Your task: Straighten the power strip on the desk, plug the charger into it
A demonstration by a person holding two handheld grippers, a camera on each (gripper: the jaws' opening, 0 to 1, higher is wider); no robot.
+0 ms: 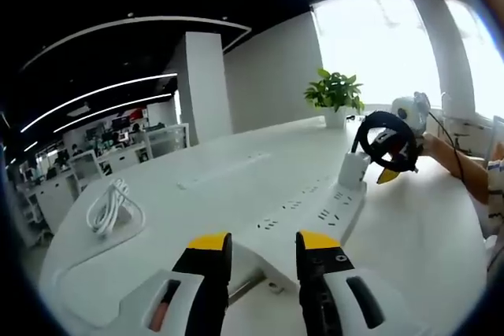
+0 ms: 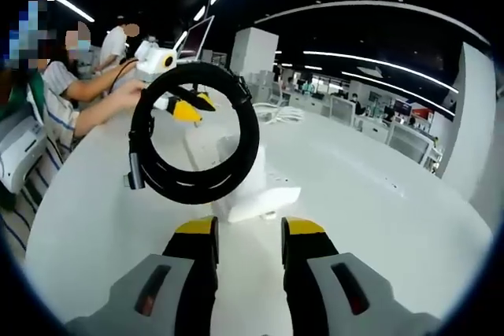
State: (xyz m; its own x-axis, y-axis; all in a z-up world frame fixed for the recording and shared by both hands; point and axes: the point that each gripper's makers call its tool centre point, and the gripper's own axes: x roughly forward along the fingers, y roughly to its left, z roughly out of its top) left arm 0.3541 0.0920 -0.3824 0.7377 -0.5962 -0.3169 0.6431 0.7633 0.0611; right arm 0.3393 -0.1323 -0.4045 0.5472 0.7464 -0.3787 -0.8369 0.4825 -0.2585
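Power strip first: the long white plastic power strip point(image 1: 303, 214) lies flat on the white desk point(image 1: 425, 234), running from just past the left tongs point(image 1: 262, 243) toward 1 o'clock in the left gripper view. Those yellow-tipped tongs stand parted, gripping nothing. At the strip's far end a white block charger point(image 1: 352, 169) sits upright in a socket, its coiled black cable point(image 1: 387, 139) looped above it. The right tongs point(image 1: 388, 174) show just beside it. A potted green plant point(image 1: 335, 97) stands at 1 o'clock, a coiled white cord point(image 1: 110, 207) at 9 o'clock.

In the right gripper view, the right tongs point(image 2: 249, 227) are parted just short of the charger point(image 2: 248, 182); the black cable point(image 2: 193, 133) rings it. A seated person's hand point(image 2: 132, 97) rests on the desk point(image 2: 370, 210) at 11 o'clock.
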